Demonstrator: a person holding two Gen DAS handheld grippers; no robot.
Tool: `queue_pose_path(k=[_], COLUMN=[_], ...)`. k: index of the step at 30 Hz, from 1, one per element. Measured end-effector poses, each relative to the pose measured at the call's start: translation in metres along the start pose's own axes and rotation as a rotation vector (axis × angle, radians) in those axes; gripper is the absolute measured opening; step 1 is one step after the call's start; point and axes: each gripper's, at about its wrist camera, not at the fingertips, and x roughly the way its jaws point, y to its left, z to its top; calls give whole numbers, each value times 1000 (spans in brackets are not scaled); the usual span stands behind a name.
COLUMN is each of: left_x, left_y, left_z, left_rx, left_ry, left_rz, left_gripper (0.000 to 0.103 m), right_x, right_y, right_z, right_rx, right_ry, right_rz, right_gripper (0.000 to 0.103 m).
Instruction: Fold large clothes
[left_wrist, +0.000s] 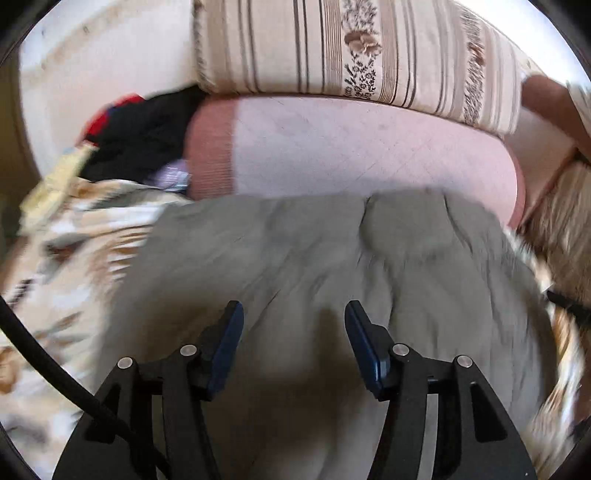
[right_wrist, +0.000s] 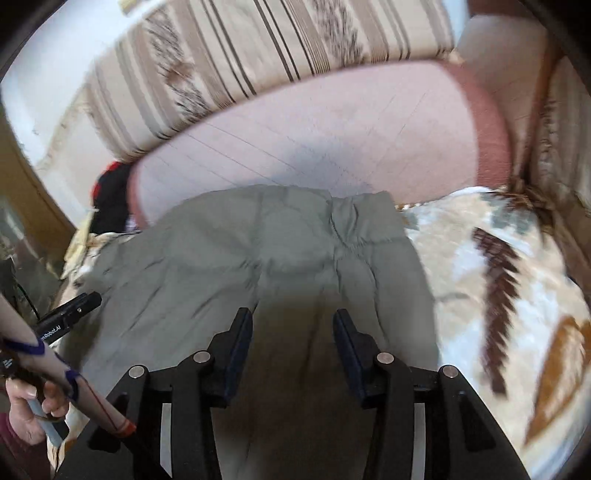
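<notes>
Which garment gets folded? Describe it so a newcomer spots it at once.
Start at the striped floral sofa back and come down past the pink seat cover. The grey-green garment lies flat there on the leaf-patterned blanket. It alone is plain; the dark clothes are heaped at its side.

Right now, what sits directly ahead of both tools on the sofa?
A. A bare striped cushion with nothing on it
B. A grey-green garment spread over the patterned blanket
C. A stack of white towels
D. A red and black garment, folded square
B: in both wrist views the grey-green garment lies spread under the open left tool and right tool, on the patterned blanket.
</notes>
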Motion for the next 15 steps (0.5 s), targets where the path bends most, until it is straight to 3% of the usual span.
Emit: queue_pose_path(k=[4, 7, 10, 12, 15], left_x=[-50, -61, -55, -50, -38], left_y=[24, 41, 51, 57, 60], left_z=[-58, -90, -98, -98, -103], left_rx=[-31, -135, -180, -199, -189], left_ry=[-33, -24, -41, -51, -62], left_rz=[98, 105, 144, 133, 153], left_gripper=[57, 57, 57, 57, 57], right_x=[-56, -70, -58, -60, -45], right_y=[2, -2, 8, 12, 7], right_z=[-57, -95, -96, -96, -100], right_rx=[15, 92, 58, 24, 13], right_ry=[-79, -139, -113, -163, -147], right_rz=[15, 8, -19, -48, -47], right_gripper=[49, 47, 40, 40, 40])
